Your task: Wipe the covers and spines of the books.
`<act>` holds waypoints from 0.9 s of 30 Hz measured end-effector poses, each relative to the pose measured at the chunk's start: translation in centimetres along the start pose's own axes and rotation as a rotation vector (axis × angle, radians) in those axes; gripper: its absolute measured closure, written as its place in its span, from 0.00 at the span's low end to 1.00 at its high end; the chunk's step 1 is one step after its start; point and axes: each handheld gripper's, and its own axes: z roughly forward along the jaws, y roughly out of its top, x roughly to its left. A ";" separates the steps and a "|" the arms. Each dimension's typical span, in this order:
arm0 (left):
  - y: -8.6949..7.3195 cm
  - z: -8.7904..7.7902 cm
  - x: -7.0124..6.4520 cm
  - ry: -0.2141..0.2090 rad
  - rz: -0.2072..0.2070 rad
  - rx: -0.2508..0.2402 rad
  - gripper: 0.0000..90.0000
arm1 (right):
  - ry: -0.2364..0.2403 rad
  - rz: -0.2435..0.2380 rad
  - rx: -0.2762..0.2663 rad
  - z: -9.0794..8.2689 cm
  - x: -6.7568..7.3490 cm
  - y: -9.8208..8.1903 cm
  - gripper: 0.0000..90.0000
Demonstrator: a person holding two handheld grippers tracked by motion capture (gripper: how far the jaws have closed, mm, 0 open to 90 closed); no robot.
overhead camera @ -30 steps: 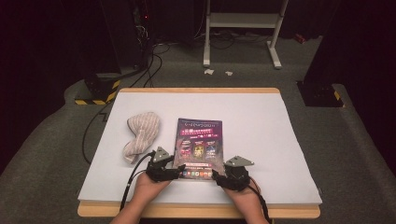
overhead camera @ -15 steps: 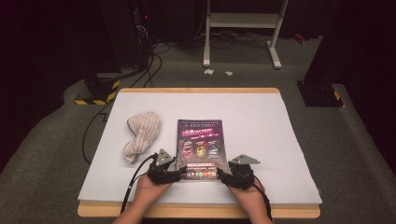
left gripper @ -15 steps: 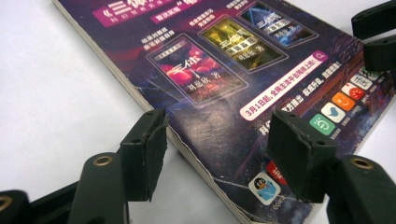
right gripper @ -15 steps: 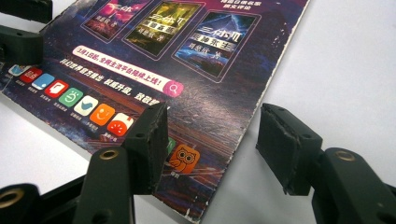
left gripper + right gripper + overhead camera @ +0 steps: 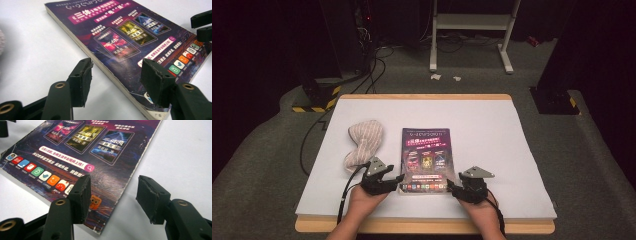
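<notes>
Closing on the book (image 5: pixel 424 155): left gripper (image 5: pixel 398 179) and right gripper (image 5: pixel 451 186) jaws narrowing, straddling its near corners; pads not yet pressing. Grip likely next; cloth (image 5: pixel 362 142) lies apart.

From high above the near edge we look forward and down on the whole table (image 5: pixel 492 120). Two close cameras look low along their own jaws: ours on the left gripper (image 5: pixel 116 75) and on the right gripper (image 5: pixel 112 192). All three share the book (image 5: pixel 424 157) between them.
</notes>
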 end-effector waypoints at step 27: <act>0.6 -4.7 5.6 0.152 -0.027 -0.035 0.40 | -0.062 0.017 -0.074 -2.2 -4.2 -0.3 0.34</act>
